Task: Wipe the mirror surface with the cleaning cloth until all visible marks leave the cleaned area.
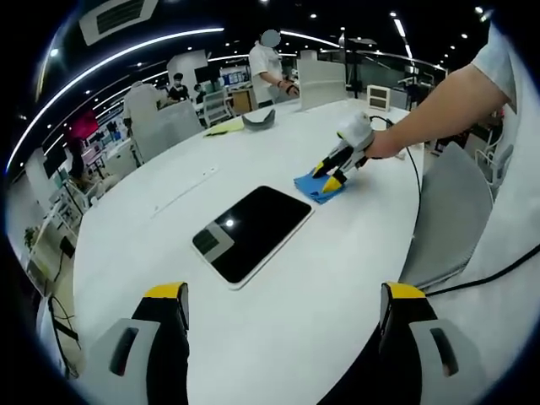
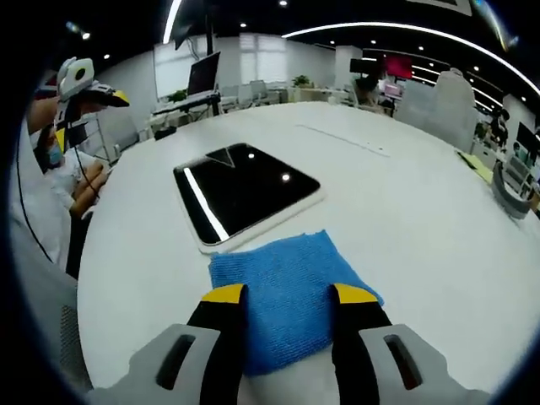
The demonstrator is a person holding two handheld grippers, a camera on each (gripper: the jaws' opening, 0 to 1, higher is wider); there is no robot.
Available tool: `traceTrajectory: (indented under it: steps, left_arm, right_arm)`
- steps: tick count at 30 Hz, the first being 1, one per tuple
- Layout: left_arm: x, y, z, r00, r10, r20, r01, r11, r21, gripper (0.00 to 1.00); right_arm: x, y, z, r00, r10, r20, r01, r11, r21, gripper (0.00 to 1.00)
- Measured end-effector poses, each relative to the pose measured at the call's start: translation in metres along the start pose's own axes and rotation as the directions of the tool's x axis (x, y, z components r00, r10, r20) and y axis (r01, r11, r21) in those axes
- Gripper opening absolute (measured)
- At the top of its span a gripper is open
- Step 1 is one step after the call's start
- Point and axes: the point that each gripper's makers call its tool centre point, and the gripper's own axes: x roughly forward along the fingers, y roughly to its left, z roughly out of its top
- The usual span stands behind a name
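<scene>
The mirror (image 1: 253, 232), a dark rectangle in a white frame, lies flat on the white round table (image 1: 169, 245). Just beyond its far corner lies the blue cleaning cloth (image 1: 314, 189). A hand holds my right gripper (image 1: 327, 175) down on the cloth, jaws apart. In the right gripper view the cloth (image 2: 287, 291) lies flat between the yellow tips of the right gripper (image 2: 288, 295), which is open, and the mirror (image 2: 245, 192) lies right behind it. My left gripper (image 1: 285, 294) stands wide open over bare table, short of the mirror, holding nothing. It also shows raised at far left as the left gripper (image 2: 84, 84).
A yellow sheet (image 1: 224, 127) and a grey object (image 1: 259, 121) lie at the table's far side, where a person (image 1: 270, 72) stands. A grey chair (image 1: 447, 211) stands by the right edge. A black cable (image 1: 415, 181) runs over the table there.
</scene>
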Motion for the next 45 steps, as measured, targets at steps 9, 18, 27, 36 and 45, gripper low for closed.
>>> traceTrajectory:
  steps: [9,18,27,36,45]
  left_arm:
    - [-0.009,0.023,0.011,0.999,0.021,0.033,-0.021,1.0,0.003,0.95]
    - [-0.011,0.04,0.012,0.999,0.002,0.052,-0.003,1.0,0.016,0.95]
    - [-0.011,0.046,0.012,0.998,-0.027,0.055,0.026,1.0,0.017,0.96]
    - [-0.006,0.048,0.017,0.997,-0.048,0.06,0.047,0.999,0.018,0.98]
    - [-0.003,0.058,0.001,0.993,-0.087,0.08,0.093,0.993,-0.079,0.99]
  right_arm:
    - [-0.026,0.035,0.075,0.987,0.011,0.16,-0.003,0.999,-0.049,0.48]
    - [-0.068,0.114,0.111,0.974,0.011,0.226,0.002,0.998,-0.056,0.77]
    - [-0.068,0.134,0.106,0.983,-0.008,0.186,0.014,0.999,-0.031,0.99]
    - [-0.08,0.127,0.114,0.982,-0.057,0.181,0.053,0.998,0.023,1.0]
    - [-0.085,0.129,0.12,0.985,-0.08,0.15,0.078,0.997,0.015,1.0]
